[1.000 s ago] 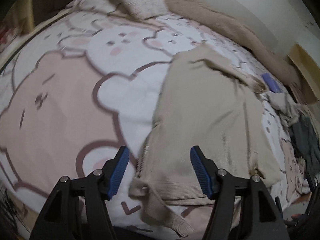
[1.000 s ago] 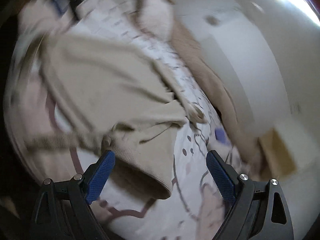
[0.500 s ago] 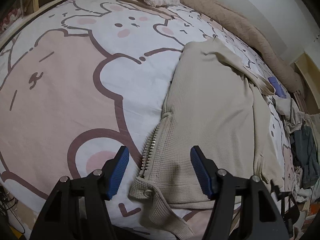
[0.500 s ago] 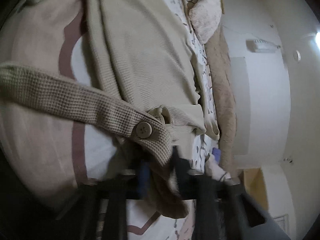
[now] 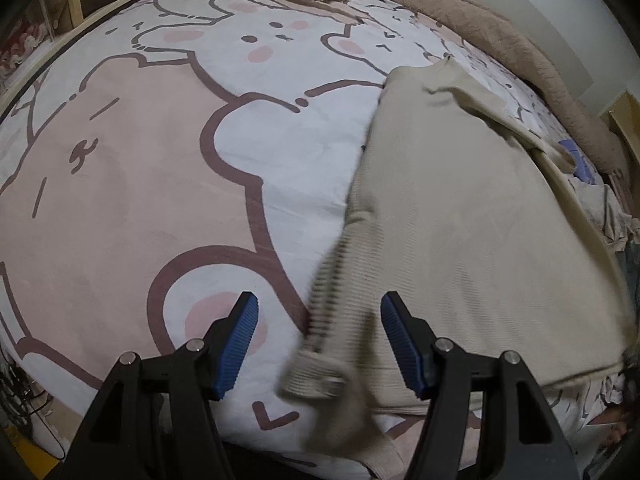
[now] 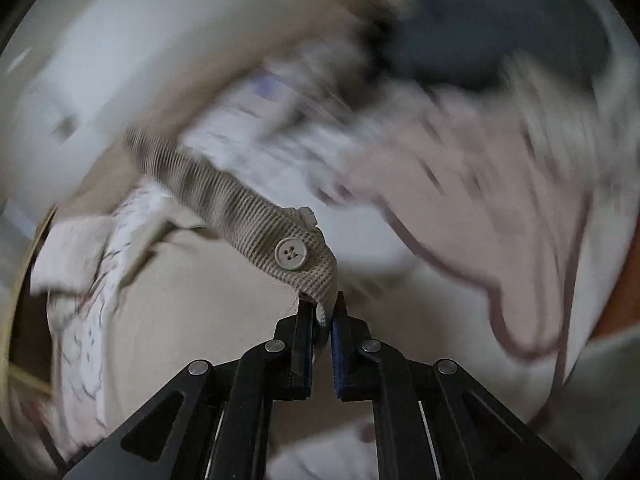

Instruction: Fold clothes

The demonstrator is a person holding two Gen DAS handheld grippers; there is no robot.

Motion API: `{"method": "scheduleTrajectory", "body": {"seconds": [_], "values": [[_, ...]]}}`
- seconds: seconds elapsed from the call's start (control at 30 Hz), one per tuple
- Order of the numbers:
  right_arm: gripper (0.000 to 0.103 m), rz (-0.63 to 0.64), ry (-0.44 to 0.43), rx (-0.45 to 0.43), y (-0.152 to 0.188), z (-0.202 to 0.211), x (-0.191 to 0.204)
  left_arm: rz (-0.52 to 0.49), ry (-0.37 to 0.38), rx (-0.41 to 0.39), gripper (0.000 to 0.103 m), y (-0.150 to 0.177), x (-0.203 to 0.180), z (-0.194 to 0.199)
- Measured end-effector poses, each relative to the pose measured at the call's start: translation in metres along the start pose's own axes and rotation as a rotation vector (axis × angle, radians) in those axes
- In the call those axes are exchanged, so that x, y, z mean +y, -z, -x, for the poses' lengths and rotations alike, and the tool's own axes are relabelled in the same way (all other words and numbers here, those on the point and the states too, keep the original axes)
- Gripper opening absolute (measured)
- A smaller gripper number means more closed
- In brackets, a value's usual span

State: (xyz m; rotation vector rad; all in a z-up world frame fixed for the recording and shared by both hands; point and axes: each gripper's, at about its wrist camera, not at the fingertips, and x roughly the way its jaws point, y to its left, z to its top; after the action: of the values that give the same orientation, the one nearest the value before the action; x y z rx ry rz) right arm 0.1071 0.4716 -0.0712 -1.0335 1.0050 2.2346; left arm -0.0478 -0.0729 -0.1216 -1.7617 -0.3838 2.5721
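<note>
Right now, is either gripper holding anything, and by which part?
The right gripper is shut on the beige garment's buttoned strap, pinching its tip just past the button. The left gripper is open, holding nothing.

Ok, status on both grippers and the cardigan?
Right gripper shut on the cardigan's button tab, lifting it. Left gripper open over the cardigan's near edge, holding nothing. Nothing in the way on the bedspread.
</note>
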Motion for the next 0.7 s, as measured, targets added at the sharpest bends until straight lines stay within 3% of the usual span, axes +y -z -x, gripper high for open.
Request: {"method": "scheduleTrajectory", "body": {"seconds": [0.13, 0.2, 0.5, 0.57, 0.67, 0.7], "values": [[0.007, -0.086, 0.011, 0.166, 0.021, -0.049, -0.030, 0.020, -0.033, 0.048, 0.065, 0.000, 0.003, -0.009], [0.007, -0.130, -0.040, 0.153, 0.018, -0.047, -0.039, 0.027, -0.051, 0.088, 0.075, -0.001, 0.003, -0.016], [0.007, -0.172, -0.100, 0.167, 0.020, -0.047, -0.052, -0.068, -0.210, 0.125, 0.088, -0.002, -0.020, -0.040], [0.007, -0.175, -0.104, 0.166, 0.022, -0.051, -0.054, -0.057, -0.159, 0.138, 0.088, -0.004, -0.016, -0.038], [0.007, -0.171, -0.106, 0.164, 0.022, -0.052, -0.052, -0.034, -0.065, 0.159, 0.053, -0.006, -0.008, -0.033], [0.007, -0.170, -0.106, 0.163, 0.022, -0.052, -0.052, -0.027, -0.033, 0.166, 0.029, -0.006, -0.006, -0.032]]}}
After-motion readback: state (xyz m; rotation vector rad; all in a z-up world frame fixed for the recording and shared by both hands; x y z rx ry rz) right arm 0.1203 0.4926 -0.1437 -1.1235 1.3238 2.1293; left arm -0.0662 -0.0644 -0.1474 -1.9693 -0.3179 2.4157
